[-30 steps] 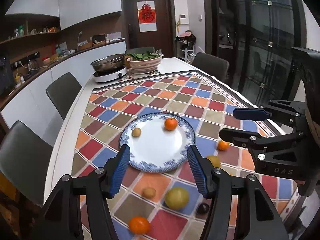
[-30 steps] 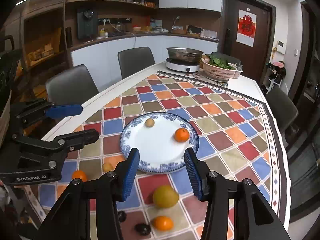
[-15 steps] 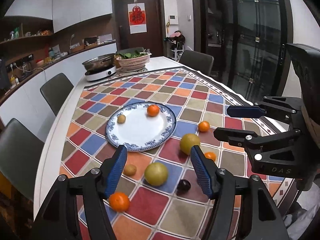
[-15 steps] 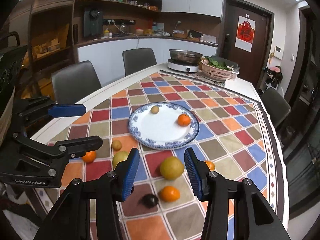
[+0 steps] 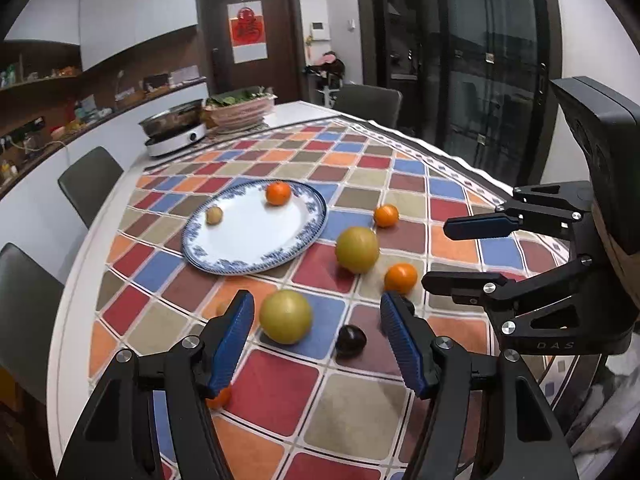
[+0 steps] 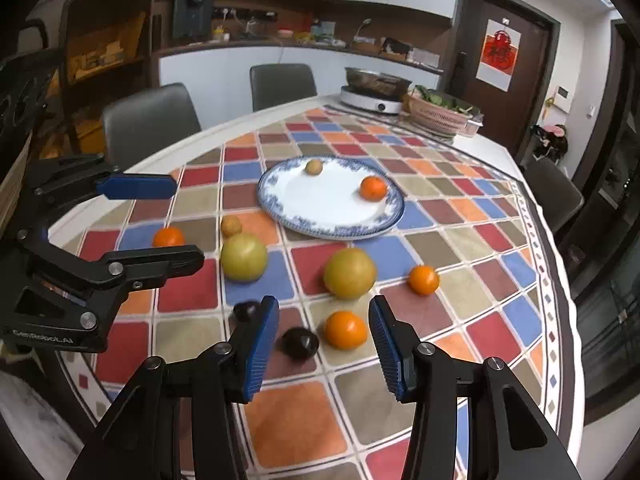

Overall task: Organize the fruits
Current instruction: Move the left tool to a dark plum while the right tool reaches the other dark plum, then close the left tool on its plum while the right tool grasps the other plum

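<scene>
Orange and yellow fruits lie loose on the bench near the plate (image 5: pixel 256 258), which holds two. Both claws, left claw (image 5: pixel 316 340) and right claw (image 6: pixel 322 342), gape wide and empty; next likely gripping the tangerine (image 6: pixel 345 330).

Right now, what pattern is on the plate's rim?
A blue floral border on the white plate, clearest from the right wrist.

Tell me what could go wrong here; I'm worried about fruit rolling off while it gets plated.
The yellow-green fruit between the open left claw is round and may squirt out on closing. The orange and dark fruit both sit before the right claw, so closing may knock one away. The plate is shallow; fruit could roll off.
</scene>
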### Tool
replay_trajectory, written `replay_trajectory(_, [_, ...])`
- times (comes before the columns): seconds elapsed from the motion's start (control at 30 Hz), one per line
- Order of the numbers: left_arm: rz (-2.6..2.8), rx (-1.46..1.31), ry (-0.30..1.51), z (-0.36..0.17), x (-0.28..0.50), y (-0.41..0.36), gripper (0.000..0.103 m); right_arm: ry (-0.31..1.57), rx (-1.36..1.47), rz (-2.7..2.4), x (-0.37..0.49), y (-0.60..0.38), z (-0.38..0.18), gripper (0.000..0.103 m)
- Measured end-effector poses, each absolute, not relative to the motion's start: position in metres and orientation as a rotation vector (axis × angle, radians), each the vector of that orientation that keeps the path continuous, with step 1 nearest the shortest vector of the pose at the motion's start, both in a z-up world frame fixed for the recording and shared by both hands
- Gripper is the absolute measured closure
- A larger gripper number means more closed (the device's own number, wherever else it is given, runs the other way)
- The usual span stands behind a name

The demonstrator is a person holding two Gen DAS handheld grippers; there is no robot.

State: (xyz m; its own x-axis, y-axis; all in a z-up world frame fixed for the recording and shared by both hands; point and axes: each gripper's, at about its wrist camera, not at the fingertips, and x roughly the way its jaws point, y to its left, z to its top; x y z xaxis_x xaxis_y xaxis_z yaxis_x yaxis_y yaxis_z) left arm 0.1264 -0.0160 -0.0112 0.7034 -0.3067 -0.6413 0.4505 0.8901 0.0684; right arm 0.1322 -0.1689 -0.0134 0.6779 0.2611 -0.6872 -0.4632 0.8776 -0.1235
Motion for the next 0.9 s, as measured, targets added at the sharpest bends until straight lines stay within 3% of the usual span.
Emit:
replay_trajectory(0.2, [-0.489,0.288,0.697,-0.032,0.127,-0.025,0.040,0.740,-0.340,0.449,0.130,-0.165,-0.032,0.055])
replay_trajectory(0.53, [-0.564,0.327,0.777,-0.065,0.140,-0.032,0.056,0.779,-0.397,0.495,0.135,-0.158,-0.063,0.055])
replay_trajectory(0.8, [-0.601,0.348,0.822,-0.081,0.152,-0.039,0.063,0.824,-0.386,0.522,0.144,-0.158,-0.080,0.056])
replay_trajectory(0.9, [-0.612,0.340,0.842,-0.086,0.157,-0.040,0.065,0.835,-0.389,0.523,0.147,-0.158,-0.085,0.062])
